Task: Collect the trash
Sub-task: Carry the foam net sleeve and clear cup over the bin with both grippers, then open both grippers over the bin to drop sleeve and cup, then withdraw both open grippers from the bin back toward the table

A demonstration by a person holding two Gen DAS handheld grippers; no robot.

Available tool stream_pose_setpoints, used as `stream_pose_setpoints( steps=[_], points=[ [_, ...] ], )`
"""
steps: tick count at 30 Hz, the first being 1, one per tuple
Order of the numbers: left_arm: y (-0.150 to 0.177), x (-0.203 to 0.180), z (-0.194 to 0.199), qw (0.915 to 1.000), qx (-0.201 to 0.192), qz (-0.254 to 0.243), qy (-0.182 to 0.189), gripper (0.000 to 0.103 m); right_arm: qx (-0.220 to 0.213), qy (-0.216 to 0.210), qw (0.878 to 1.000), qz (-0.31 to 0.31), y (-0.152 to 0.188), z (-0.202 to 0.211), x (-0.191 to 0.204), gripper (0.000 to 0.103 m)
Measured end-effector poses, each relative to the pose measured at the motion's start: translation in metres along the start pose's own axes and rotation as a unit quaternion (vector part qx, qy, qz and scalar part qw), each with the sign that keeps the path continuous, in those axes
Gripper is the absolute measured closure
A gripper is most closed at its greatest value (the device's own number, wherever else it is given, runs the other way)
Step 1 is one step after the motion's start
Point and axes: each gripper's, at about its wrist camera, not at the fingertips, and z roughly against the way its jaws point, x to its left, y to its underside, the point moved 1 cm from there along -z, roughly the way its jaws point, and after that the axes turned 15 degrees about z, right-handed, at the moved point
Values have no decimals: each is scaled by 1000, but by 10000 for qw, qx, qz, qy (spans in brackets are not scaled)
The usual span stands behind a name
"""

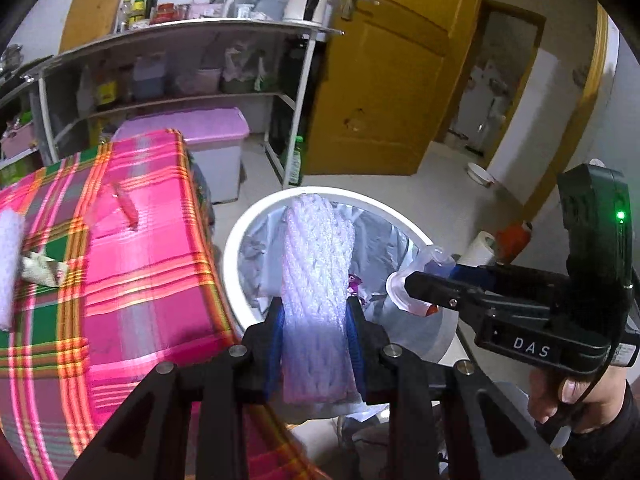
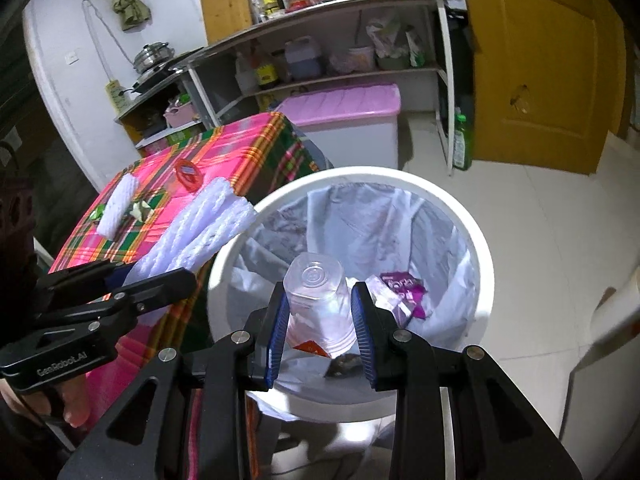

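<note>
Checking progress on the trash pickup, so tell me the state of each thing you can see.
Foam net: clamped in left gripper, above the bin.
Plastic cup: clamped in right gripper, over the bin.
Trash bin: open, lined, some trash inside.
Second foam net: lying on table.

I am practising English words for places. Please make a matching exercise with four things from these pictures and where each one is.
Things:
1. foam net sleeve
2. clear plastic cup
3. purple wrapper
4. red ring

Places:
A. on the plaid tablecloth
B. in the left gripper
C. lying inside the bin
D. in the right gripper

Pairs: 1-B, 2-D, 3-C, 4-A
</note>
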Motion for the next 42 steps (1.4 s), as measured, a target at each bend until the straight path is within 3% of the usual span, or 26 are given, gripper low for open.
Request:
stream_pose_setpoints(
  steps=[3, 5, 7, 20, 42],
  points=[
    [-2, -1, -11, 9999, 132, 37, 5, 69, 72, 21, 10000, 3, 2, -3, -2, 69],
    [-4, 0, -15, 9998, 184, 98, 21, 55, 79, 9, 10000, 3, 3, -4, -2, 59],
    [-5, 2, -16, 9997, 172, 176, 83, 49, 57, 2, 10000, 6, 3, -3, -2, 55],
    [-6, 16, 21, 9988, -200, 402, 207, 49, -179, 40, 9998, 104, -3, 18, 10, 55],
    [13, 60, 116, 9906, -1092, 739, -366, 49, -616, -201, 9946, 810, -31, 47, 83, 55]
  ],
)
